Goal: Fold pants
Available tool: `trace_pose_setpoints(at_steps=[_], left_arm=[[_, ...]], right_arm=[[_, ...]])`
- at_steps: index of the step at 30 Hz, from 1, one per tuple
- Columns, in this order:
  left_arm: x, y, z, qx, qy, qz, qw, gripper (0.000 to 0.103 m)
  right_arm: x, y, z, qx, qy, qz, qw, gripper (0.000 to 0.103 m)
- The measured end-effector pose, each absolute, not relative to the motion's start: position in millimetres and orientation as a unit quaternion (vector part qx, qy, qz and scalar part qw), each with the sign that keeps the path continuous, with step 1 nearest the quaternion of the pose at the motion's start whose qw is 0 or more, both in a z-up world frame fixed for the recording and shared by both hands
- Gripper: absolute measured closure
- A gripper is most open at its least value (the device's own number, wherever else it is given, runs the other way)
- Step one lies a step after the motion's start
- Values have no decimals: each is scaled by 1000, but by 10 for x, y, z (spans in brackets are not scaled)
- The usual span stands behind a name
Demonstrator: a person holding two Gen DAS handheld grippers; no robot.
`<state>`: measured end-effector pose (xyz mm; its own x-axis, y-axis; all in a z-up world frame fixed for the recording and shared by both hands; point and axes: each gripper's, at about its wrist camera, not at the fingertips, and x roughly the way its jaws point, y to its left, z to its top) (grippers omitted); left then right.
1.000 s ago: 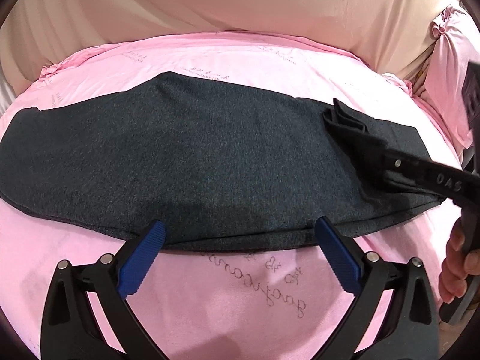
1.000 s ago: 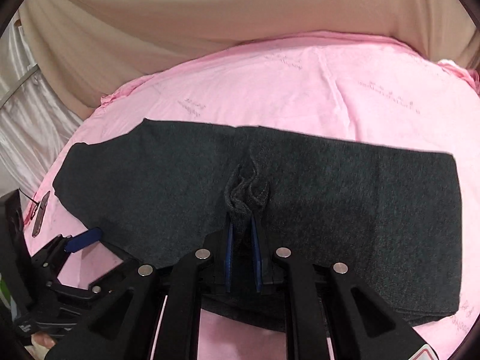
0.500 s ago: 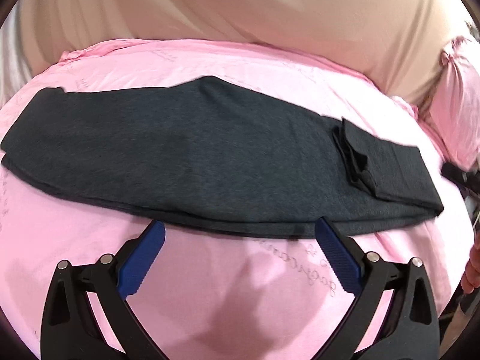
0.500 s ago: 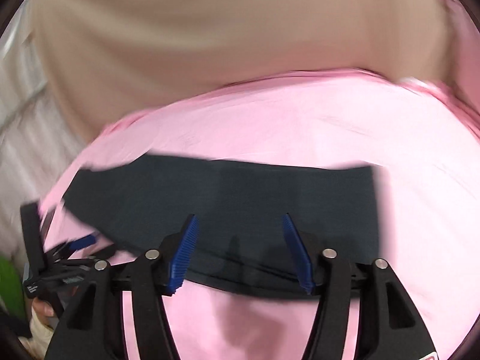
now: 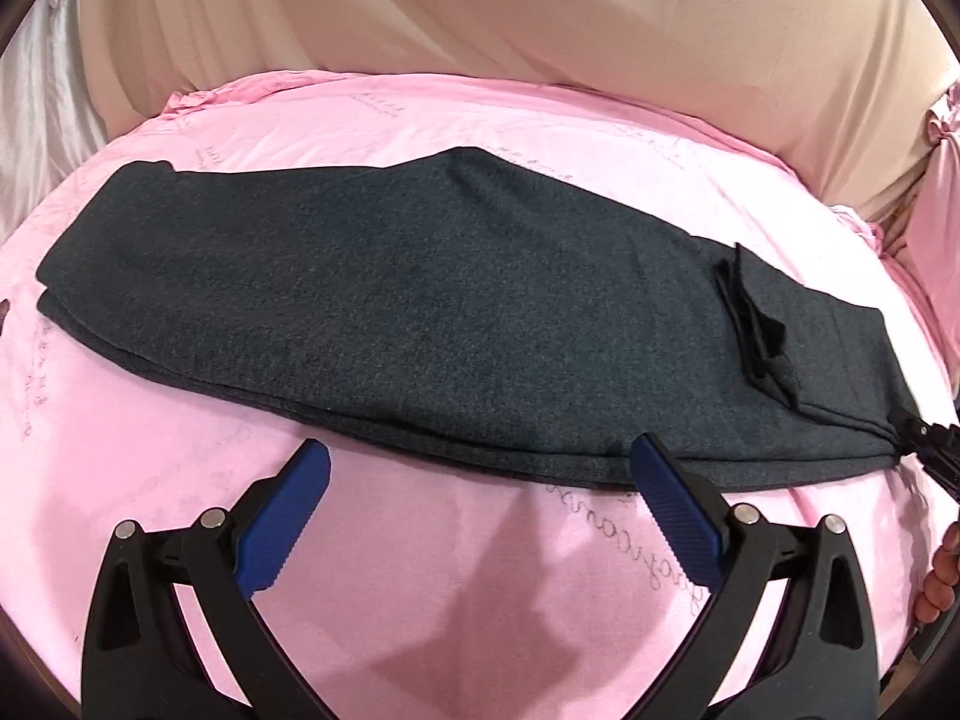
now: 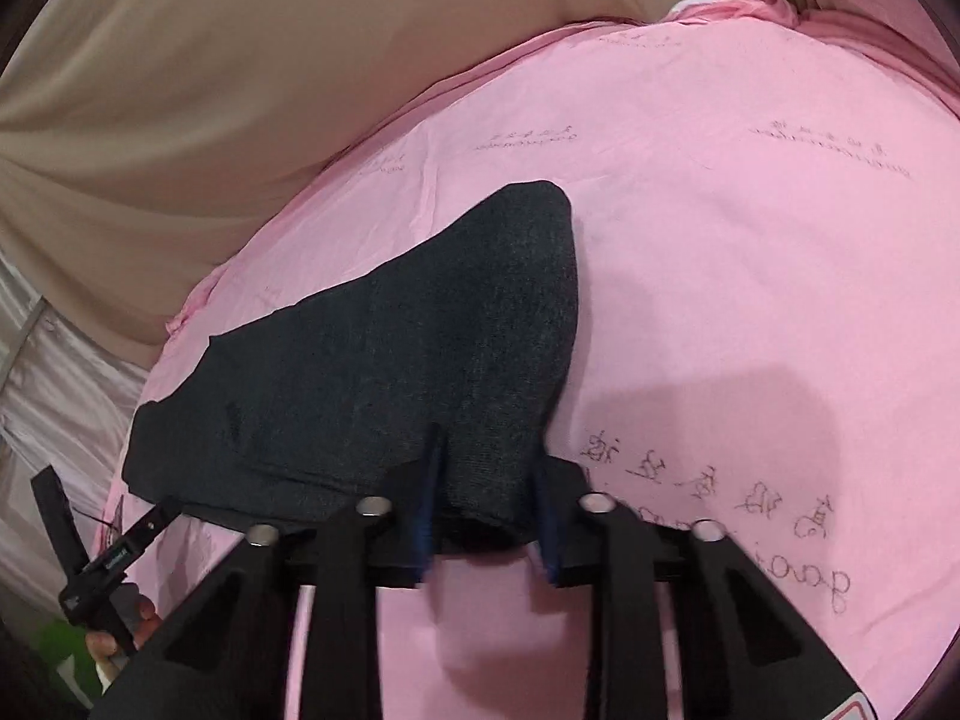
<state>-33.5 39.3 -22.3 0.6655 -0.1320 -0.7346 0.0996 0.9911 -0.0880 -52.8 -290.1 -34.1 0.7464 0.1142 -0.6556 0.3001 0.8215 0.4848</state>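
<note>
Beige drape [image 5: 480, 6]: hangs behind the whole scene, creased. Pink sheet [image 5: 420, 540]: covers the table, printed with faint script, gathered into ruffles at the far edge. Pants [image 5: 450, 312]: dark charcoal knit, lying flat and lengthwise across the middle of the sheet, folded so the layers stack along the near edge; a small bunched flap of the same cloth [image 5: 759, 324] stands up near the right end in the left wrist view. In the right wrist view that end of the pants [image 6: 420, 360] reaches down to the camera, its corner between the blue pads. Right gripper [image 6: 486, 516]: jaws have just been closing and stand narrow, with the near corner of the pants caught between them, the pads pressing the cloth; its tip also shows at the pants' right corner [image 5: 927, 441] in the left wrist view. Left gripper [image 5: 480, 504]: jaws wide apart, nothing between them, poised over bare pink sheet just beside the near edge of the pants, not touching them. Fingers [image 5: 942, 576] of a person: partly visible at the right rim.
</note>
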Motion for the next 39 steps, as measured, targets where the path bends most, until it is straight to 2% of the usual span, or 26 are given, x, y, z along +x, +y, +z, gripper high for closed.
trace_pose_setpoints(at_steps=[2, 4, 18, 19, 20, 22, 23, 25, 26, 29, 33, 37, 38, 39], left_arm=[[-352, 387, -201, -16, 402, -47, 914, 5], [-387, 383, -178, -17, 402, -38, 915, 5], [-545, 123, -53, 11, 402, -72, 913, 5], [-552, 94, -61, 14, 402, -75, 913, 5], [-551, 69, -72, 15, 401, -77, 913, 5], [-530, 18, -108, 12, 405, -84, 911, 5], [-509, -4, -123, 10, 407, -86, 909, 5], [-481, -54, -149, 9, 409, -86, 909, 5], [-478, -73, -154, 11, 407, -84, 909, 5], [-472, -119, -150, 16, 406, -85, 910, 5], [-490, -38, -113, 6, 409, -98, 907, 5], [-508, 165, -54, 4, 401, -102, 910, 5], [-505, 217, -43, 2, 399, -103, 911, 5], [-500, 262, -37, 0, 397, -104, 912, 5]], right_arm=[[-558, -2882, -257, 267, 347, -56, 897, 93], [-620, -2951, -175, 250, 343, -70, 903, 93], [-1214, -3635, -1, 243, 337, -131, 900, 94], [-1268, -3713, -65, 257, 338, -133, 896, 93], [-1294, -3746, -126, 262, 346, -140, 890, 87], [-1343, -3629, -72, 191, 361, -245, 879, 81], [-1369, -3513, 12, 162, 348, -263, 885, 73], [-1393, -3164, 244, 143, 308, -203, 918, 69], [-1335, -2956, 320, 134, 302, -166, 929, 60], [-952, -2303, 333, 73, 331, -77, 938, 56], [-436, -1866, 112, 45, 371, -33, 927, 56], [-157, -1852, -118, 48, 411, -49, 909, 58], [-153, -1861, -125, 53, 409, -52, 910, 68], [-139, -1900, -115, 57, 408, -60, 909, 82]])
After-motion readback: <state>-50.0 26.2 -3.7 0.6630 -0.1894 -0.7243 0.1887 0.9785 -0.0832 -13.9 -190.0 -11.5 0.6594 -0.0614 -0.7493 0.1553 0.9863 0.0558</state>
